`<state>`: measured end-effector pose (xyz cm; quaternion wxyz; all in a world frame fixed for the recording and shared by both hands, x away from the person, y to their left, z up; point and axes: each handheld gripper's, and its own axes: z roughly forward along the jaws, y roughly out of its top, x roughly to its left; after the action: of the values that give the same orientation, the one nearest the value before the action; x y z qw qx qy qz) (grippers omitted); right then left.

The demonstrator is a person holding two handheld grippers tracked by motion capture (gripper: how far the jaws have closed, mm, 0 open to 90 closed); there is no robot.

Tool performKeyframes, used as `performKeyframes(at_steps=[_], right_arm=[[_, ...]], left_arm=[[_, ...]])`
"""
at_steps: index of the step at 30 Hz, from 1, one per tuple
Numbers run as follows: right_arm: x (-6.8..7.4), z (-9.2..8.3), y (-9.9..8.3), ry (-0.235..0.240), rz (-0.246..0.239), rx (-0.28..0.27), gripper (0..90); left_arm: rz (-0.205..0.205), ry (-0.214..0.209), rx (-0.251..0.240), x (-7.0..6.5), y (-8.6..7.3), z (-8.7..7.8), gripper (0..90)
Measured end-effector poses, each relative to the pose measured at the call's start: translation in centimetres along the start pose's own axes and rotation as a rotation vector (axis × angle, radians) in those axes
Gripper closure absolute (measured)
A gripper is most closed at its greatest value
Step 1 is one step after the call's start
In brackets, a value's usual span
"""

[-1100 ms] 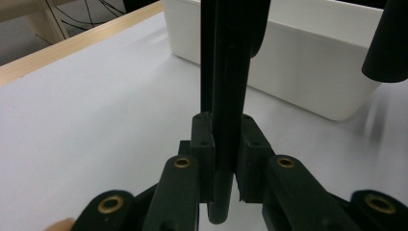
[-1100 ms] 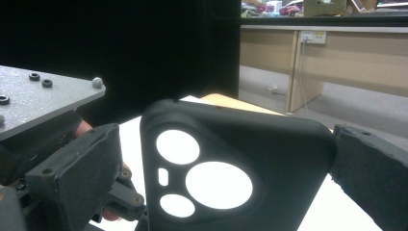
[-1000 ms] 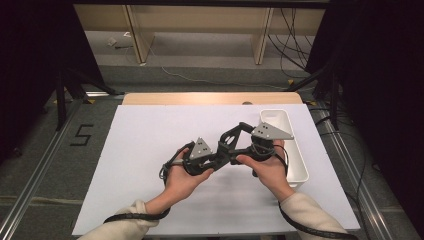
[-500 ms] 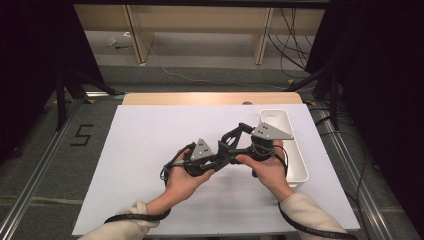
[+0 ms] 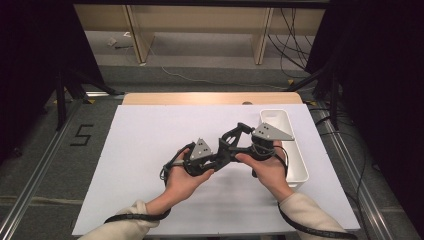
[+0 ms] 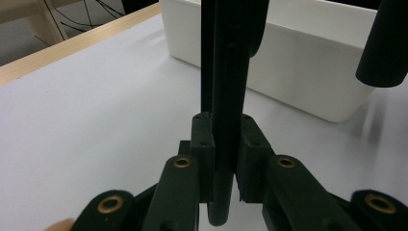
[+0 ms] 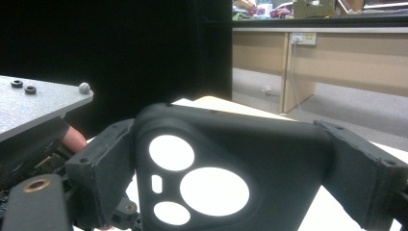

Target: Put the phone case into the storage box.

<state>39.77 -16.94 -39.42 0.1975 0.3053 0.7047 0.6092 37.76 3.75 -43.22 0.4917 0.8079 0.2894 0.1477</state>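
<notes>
**Phone case held from both sides, above the worktop**

One black phone case [image 5: 234, 141], lifted over the middle of one white worktop [image 5: 145, 135], just left of one white bin [image 5: 296, 167]. Two hand-held grippers. Left hand-held gripper [image 6: 222, 159] clamped tight on the case's thin edge. Right hand-held gripper [image 7: 231, 178] spanning the case's width, pads against its sides, jaws just now closing in. Otherwise same as a second ago: hands, case and bin unmoved.
</notes>
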Motion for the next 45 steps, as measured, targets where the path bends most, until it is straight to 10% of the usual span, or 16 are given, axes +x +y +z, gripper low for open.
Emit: performKeyframes(at_steps=[23, 35, 45], right_arm=[[0.2, -0.2, 0.4, 0.0, -0.006, -0.007, 15.3], [0.1, -0.4, 0.6, 0.001, -0.006, -0.015, 15.4], [-0.1, -0.6, 0.7, 0.001, -0.004, -0.015, 15.4]], left_arm=[[0.022, -0.012, -0.017, 0.0, 0.3, -0.3, 73.9], [0.097, -0.037, -0.015, 0.2, 0.4, -1.6, 15.1], [0.12, -0.054, -0.027, 0.8, -0.1, -3.1, 0.0]])
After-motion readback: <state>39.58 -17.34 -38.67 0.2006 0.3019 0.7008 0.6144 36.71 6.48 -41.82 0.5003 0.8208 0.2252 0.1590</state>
